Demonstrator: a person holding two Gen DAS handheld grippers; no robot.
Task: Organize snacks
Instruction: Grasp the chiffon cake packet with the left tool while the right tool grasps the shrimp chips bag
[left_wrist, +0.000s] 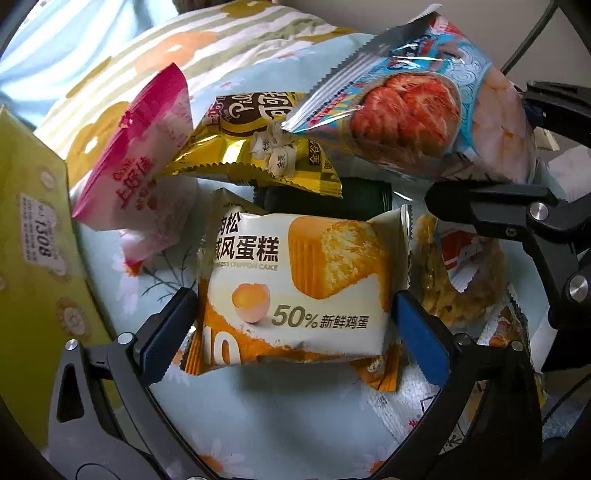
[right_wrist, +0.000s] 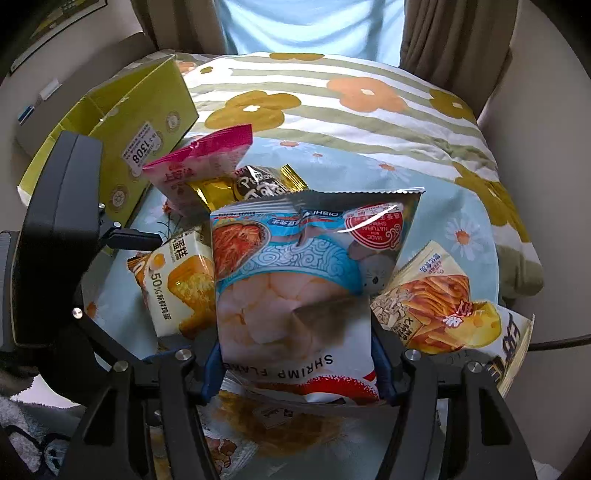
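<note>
- Where the left wrist view looks down on the flowered bedsheet, the left gripper has its blue pads against both sides of the chiffon cake packet, clamped on it.
- In the right wrist view, the right gripper pinches the shrimp flakes bag by its lower end, the bag upright.
- At 3 o'clock of that bag lies a potato stick packet.
- At 11 o'clock, farther off, lie a gold packet and a pink packet.
- Farthest at 10 o'clock stands the open green box; a striped flowered pillow lies at 12.
</note>
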